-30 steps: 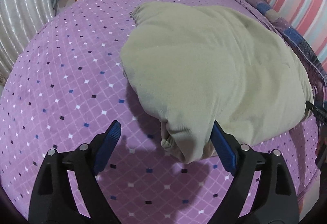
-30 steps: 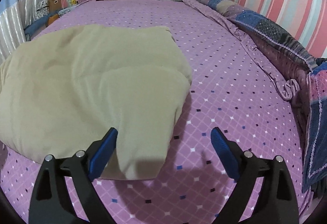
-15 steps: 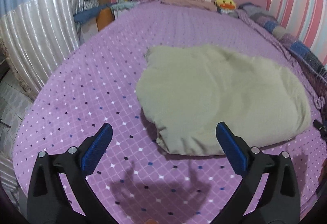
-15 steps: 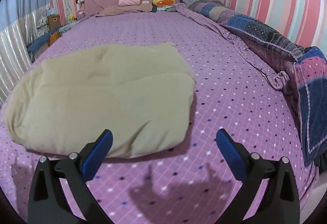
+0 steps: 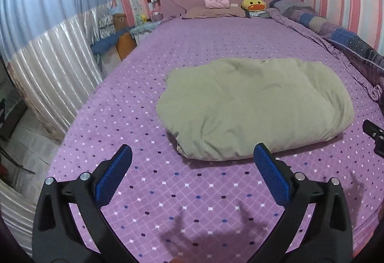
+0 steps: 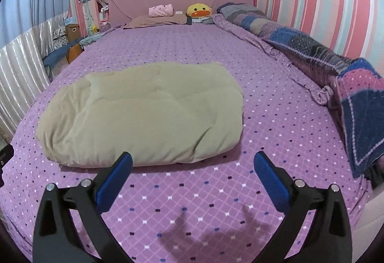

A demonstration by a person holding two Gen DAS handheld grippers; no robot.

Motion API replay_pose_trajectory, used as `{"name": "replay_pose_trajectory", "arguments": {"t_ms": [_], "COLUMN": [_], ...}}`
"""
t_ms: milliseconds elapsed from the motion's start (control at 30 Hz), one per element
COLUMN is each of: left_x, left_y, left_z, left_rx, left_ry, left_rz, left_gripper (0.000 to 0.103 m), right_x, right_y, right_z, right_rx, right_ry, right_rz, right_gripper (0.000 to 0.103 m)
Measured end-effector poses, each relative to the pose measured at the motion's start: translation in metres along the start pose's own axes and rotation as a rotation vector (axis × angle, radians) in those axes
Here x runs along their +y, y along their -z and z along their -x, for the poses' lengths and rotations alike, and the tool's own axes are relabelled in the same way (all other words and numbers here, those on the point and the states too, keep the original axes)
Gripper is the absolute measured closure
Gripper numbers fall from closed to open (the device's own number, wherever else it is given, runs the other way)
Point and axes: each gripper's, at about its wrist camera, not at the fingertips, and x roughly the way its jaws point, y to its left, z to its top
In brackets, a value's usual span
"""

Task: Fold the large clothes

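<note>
- Beige folded garment point(image 5: 254, 107) lies on the purple bed point(image 5: 192, 42).
- Left gripper point(image 5: 192, 179): jaws spread wide after opening, empty, short of the garment.
- Right gripper point(image 6: 192, 179): likewise wide and empty.

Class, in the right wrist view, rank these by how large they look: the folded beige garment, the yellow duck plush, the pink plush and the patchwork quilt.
1. folded beige garment
2. patchwork quilt
3. Yellow duck plush and pink plush: alike, unranked.
Nearness inflates the garment.
</note>
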Motion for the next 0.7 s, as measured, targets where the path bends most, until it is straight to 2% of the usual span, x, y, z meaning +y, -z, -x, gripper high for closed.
{"name": "replay_pose_trajectory", "arguments": {"t_ms": [300, 467, 700], "left_x": [-0.001, -0.001, 0.005], "left_y": [-0.007, -0.009, -0.012], "left_z": [0.041, 0.054, 0.055], "left_rx": [-0.014, -0.042, -0.034], "left_ry": [0.095, 0.1, 0.106], "left_rz": [0.054, 0.059, 0.078], "left_gripper": [0.003, 0.003, 0.003], "right_x": [0.016, 0.023, 0.03], "right_y": [-0.014, -0.019, -0.024], "right_z": [0.045, 0.064, 0.079], "right_rx": [-0.048, -0.063, -0.084], "right_ry": [0.035, 0.028, 0.033], "right_rz": [0.027, 0.044, 0.065], "right_gripper": [0.002, 0.002, 0.002]}}
